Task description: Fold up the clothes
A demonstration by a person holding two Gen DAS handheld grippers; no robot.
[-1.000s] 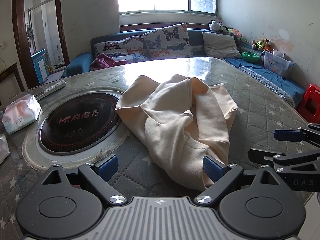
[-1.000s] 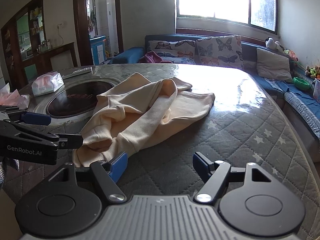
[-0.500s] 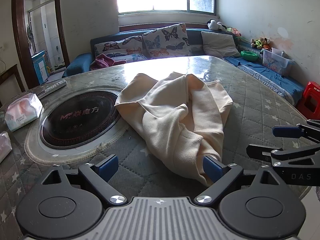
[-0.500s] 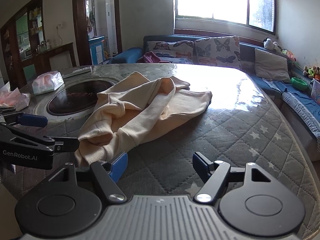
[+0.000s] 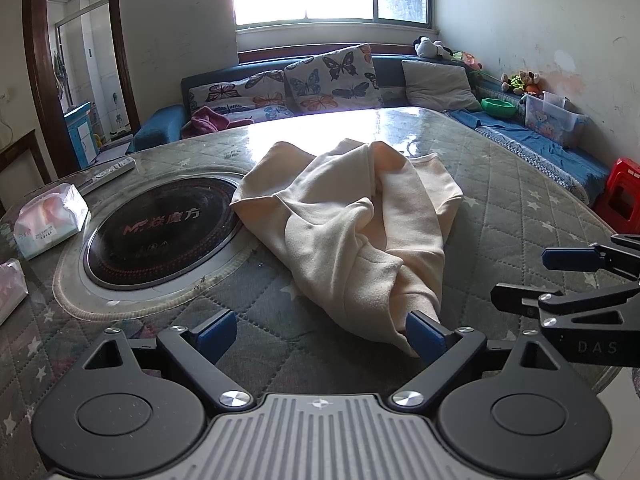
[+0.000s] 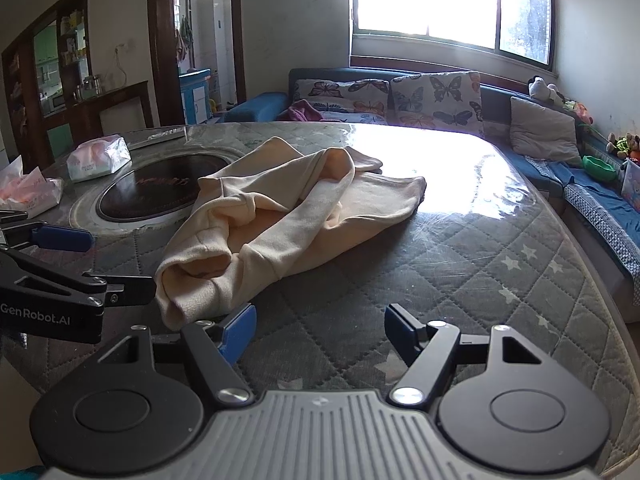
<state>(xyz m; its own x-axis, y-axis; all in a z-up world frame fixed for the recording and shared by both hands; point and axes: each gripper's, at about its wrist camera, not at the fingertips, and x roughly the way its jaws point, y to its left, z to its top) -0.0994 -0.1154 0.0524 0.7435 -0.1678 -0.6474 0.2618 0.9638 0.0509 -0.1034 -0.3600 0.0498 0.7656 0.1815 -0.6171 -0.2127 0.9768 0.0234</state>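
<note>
Left wrist view: the left gripper (image 5: 320, 330) hangs low over the table (image 5: 520, 216) with its jaws spread wide and nothing between them. The garment (image 5: 352, 236), a cream crumpled heap, lies straight ahead of it; the near hem sits just beside the right-hand pad (image 5: 426, 336), though I cannot tell if they touch. Ahead and to its left is the round black hotplate (image 5: 160, 232) set into the table, with a tissue pack (image 5: 48, 220) further left. The right gripper (image 5: 576, 276) pokes in from the right edge, also agape.

From the right wrist, that gripper (image 6: 320, 330) stands empty over bare quilted cover, the garment ahead and to its left, the cuff near its left pad (image 6: 240, 328).
</note>
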